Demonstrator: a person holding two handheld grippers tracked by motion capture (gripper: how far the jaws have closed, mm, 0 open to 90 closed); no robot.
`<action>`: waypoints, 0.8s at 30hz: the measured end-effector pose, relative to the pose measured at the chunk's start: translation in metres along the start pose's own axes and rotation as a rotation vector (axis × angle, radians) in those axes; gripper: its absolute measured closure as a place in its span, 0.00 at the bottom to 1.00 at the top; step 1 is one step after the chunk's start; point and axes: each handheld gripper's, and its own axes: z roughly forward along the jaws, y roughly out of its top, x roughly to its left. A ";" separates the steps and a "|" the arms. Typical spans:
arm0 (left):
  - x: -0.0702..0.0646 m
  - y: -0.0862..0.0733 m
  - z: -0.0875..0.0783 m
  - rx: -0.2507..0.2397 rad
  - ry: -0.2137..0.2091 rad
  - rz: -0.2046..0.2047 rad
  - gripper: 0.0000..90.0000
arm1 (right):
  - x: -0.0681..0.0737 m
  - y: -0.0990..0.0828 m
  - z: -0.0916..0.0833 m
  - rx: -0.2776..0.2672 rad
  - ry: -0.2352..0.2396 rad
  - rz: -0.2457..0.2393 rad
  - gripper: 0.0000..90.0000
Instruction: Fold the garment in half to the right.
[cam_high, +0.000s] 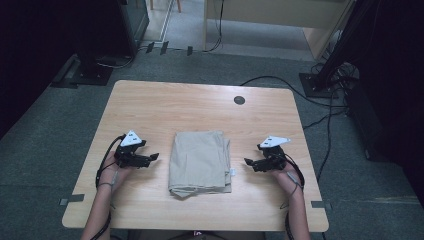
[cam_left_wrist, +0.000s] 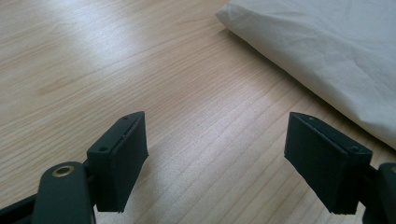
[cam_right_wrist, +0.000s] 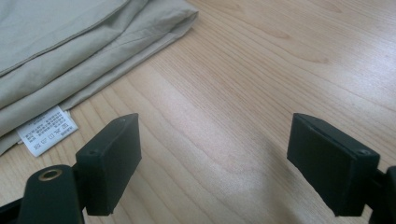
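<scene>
Flanking the folded beige cloth (cam_high: 200, 162), left gripper (cam_high: 152, 159) and right gripper (cam_high: 250, 162) hover, jaws apart (bare table (cam_high: 165, 102) beside each edge).

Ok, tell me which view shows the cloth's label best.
The right gripper view: the white label sticks out from the folded cloth close up, its print visible though too small to read. The high view shows it as a tiny white speck at the cloth's right edge. The left gripper view shows plain cloth.
</scene>
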 end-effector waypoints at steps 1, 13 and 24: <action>0.000 0.000 0.000 0.001 0.000 -0.001 0.24 | -0.001 -0.001 -0.001 -0.005 -0.002 0.004 0.19; 0.004 -0.002 -0.001 0.006 0.016 -0.003 0.24 | -0.005 -0.004 -0.003 -0.003 -0.013 0.011 0.19; 0.006 -0.004 -0.002 0.006 0.031 -0.010 0.24 | -0.008 -0.007 -0.004 -0.003 -0.024 0.020 0.19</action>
